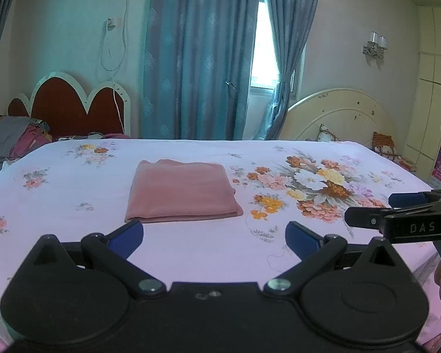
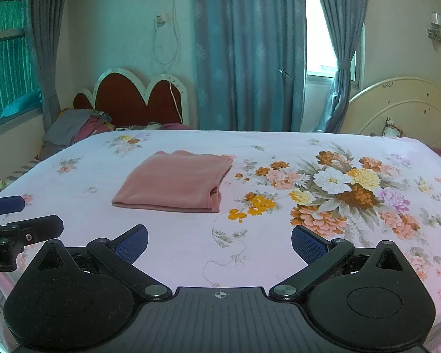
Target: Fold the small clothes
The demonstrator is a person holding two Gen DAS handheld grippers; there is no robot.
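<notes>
Left wrist view: the pink garment lies folded into a flat rectangle on the floral bedsheet, just beyond the left tongs, which are spread wide and hold nothing. Folding of this piece looks done.

Right wrist view: the right tongs are likewise released and empty, the garment beyond them, apart. No other unfolded piece shows on the bedsheet.

Folded cloth on bed, tongs before it
</notes>
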